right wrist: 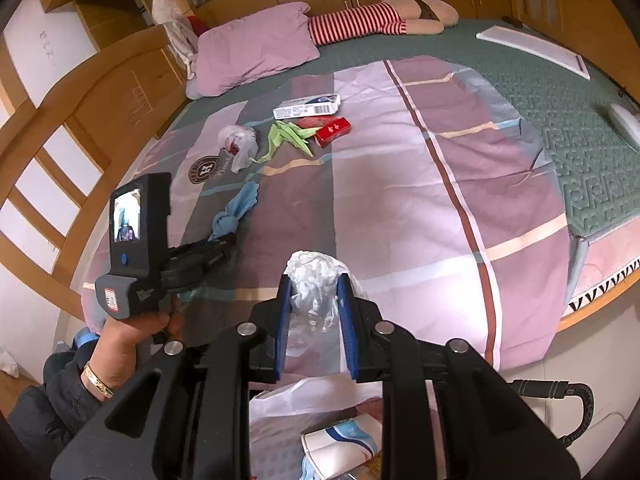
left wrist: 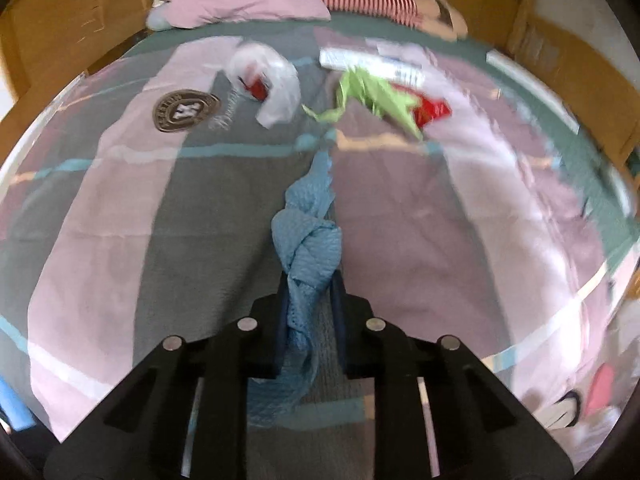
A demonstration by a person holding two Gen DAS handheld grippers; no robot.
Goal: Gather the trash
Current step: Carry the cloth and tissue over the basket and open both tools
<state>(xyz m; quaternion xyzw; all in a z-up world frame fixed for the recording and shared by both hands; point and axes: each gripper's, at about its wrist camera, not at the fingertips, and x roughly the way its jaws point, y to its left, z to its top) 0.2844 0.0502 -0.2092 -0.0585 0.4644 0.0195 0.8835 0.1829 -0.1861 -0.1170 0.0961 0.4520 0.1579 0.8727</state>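
My left gripper [left wrist: 310, 292] is shut on a crumpled blue cloth [left wrist: 308, 236] and holds it over the bed; the right wrist view shows the gripper [right wrist: 224, 242] and the cloth [right wrist: 236, 210] too. My right gripper [right wrist: 314, 288] is shut on the rim of a white plastic bag [right wrist: 316, 280], which hangs open below with a paper cup [right wrist: 340, 440] inside. On the bedspread lie a clear bag with red scrap [left wrist: 266, 82], green paper [left wrist: 372, 96], a red packet [left wrist: 432, 110] and a white box [left wrist: 372, 64].
The bed has a striped pink and grey bedspread [right wrist: 400, 184] over a green mattress cover [right wrist: 580, 120]. A pink pillow [right wrist: 256, 48] and a striped plush toy [right wrist: 384, 18] lie at the head. A white board [right wrist: 532, 48] lies far right. Wooden headboard on the left.
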